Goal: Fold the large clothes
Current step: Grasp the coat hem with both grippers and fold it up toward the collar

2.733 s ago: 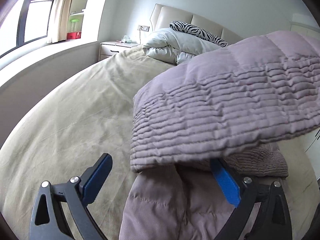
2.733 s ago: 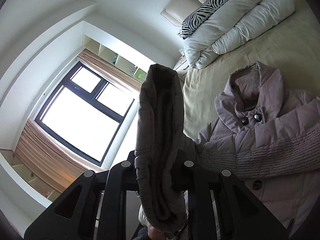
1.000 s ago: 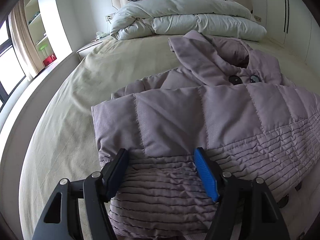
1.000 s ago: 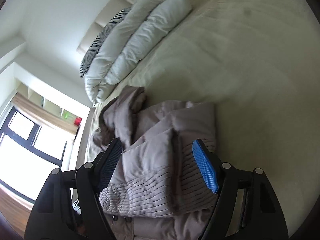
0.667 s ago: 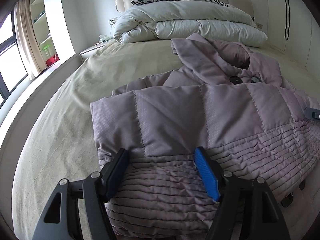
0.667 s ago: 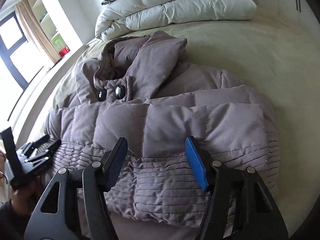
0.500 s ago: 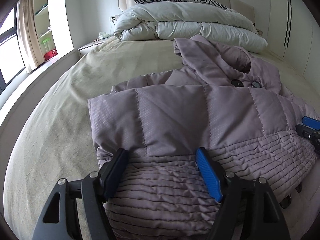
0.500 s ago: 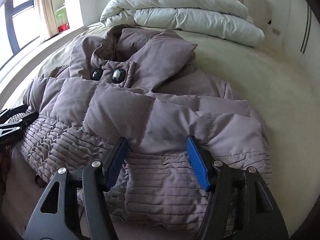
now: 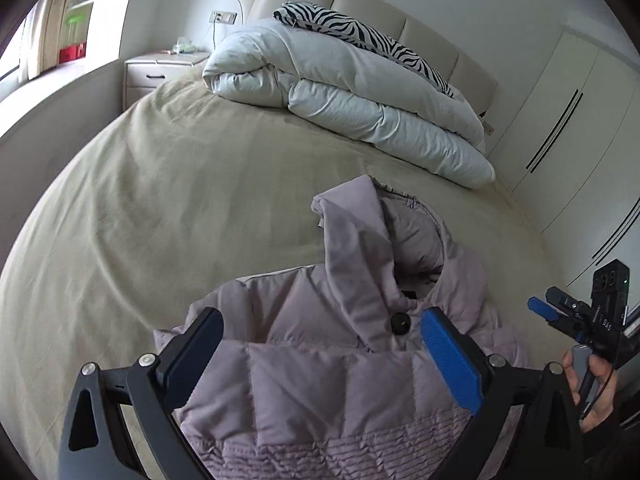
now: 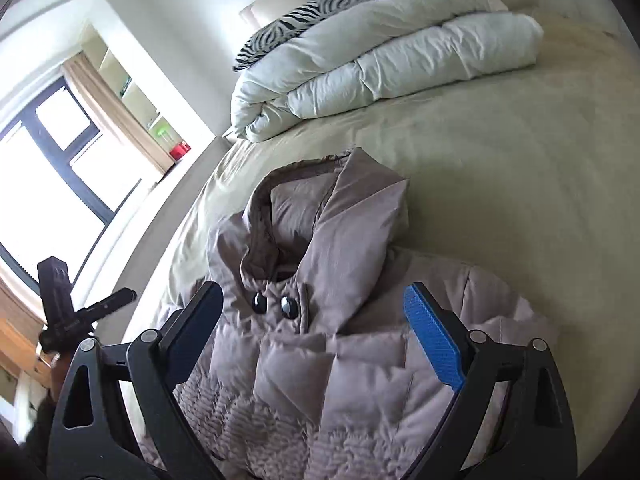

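A mauve quilted puffer jacket point(image 9: 332, 380) lies folded on the beige-sheeted bed point(image 9: 160, 200), collar toward the folded white duvet point(image 9: 360, 96) and zebra-striped pillow point(image 9: 360, 32) at the headboard. The left gripper point(image 9: 320, 356) hangs above the jacket, jaws spread wide, grasping nothing; the right gripper point(image 10: 316, 332) does likewise. Only the left wrist view shows the white wardrobe doors point(image 9: 568, 128) and the bedside cabinet point(image 9: 160, 76); only the right wrist view shows the dark-framed window point(image 10: 52, 152) and both dark collar buttons point(image 10: 274, 304).
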Tool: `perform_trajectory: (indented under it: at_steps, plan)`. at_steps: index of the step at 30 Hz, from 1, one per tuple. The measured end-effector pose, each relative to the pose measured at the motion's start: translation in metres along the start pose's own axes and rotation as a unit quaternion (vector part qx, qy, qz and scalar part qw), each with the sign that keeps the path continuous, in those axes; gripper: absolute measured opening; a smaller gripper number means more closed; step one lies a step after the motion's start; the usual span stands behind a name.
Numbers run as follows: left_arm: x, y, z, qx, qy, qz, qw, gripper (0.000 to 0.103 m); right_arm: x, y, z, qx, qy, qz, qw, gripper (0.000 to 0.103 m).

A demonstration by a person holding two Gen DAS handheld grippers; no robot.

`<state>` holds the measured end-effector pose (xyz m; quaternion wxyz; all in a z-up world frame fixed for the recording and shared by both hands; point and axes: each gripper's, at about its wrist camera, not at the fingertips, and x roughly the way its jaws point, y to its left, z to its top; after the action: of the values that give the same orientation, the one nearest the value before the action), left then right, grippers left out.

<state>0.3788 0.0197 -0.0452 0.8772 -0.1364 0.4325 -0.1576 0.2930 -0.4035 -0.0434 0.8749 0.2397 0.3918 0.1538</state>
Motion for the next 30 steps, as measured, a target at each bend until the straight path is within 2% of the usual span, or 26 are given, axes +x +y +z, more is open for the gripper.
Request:
perform_trajectory:
  at_steps: [4, 6, 11, 13, 14, 16, 17, 18, 21, 23, 26, 28, 30]
  plan:
    - [0.058, 0.011, 0.046, -0.028, 0.056, -0.003, 0.9980, 0.099, 0.037, -0.040, 0.046, 0.091, 0.032, 0.038, 0.995, 0.093]
    - [0.083, 0.011, 0.061, -0.034, 0.079, -0.008, 0.9963, 0.096, 0.060, -0.057, 0.059, 0.128, 0.054, 0.042, 0.989, 0.093]
    - [0.138, 0.007, 0.080, -0.056, 0.128, -0.017, 0.9901, 0.096, 0.121, -0.074, 0.084, 0.147, 0.089, 0.038, 0.984, 0.093]
    - [0.157, 0.008, 0.082, -0.069, 0.142, -0.025, 0.9871, 0.093, 0.147, -0.078, 0.087, 0.158, 0.111, 0.029, 0.981, 0.093]
    - [0.166, 0.008, 0.082, -0.075, 0.148, -0.030, 0.9856, 0.085, 0.159, -0.081, 0.089, 0.164, 0.120, 0.022, 0.979, 0.092]
    - [0.182, 0.005, 0.079, -0.082, 0.168, -0.048, 0.9813, 0.067, 0.178, -0.085, 0.091, 0.174, 0.128, 0.017, 0.976, 0.080]
    - [0.186, 0.003, 0.077, -0.083, 0.171, -0.060, 0.9800, 0.048, 0.185, -0.085, 0.091, 0.171, 0.128, 0.019, 0.977, 0.065]
    - [0.186, -0.001, 0.076, -0.080, 0.169, -0.072, 0.9798, 0.025, 0.191, -0.082, 0.092, 0.161, 0.126, 0.021, 0.979, 0.050]
    - [0.170, -0.017, 0.074, -0.050, 0.145, -0.084, 0.9846, 0.013, 0.189, -0.062, 0.094, 0.107, 0.106, 0.009, 0.989, 0.028]
    - [0.148, -0.025, 0.070, -0.039, 0.124, -0.095, 0.9870, 0.011, 0.172, -0.047, 0.093, 0.077, 0.083, 0.015, 0.993, 0.022]
    - [0.101, -0.041, 0.055, 0.000, 0.077, -0.103, 0.9917, 0.010, 0.129, -0.020, 0.086, 0.024, 0.041, 0.022, 0.999, 0.018]
    - [0.069, -0.048, 0.038, 0.017, 0.050, -0.111, 0.9924, 0.010, 0.096, 0.006, 0.073, -0.033, 0.014, 0.028, 0.999, 0.018]
    - [0.036, -0.050, 0.016, 0.039, 0.027, -0.119, 0.9917, 0.010, 0.061, 0.031, 0.055, -0.077, -0.008, 0.054, 0.996, 0.018]
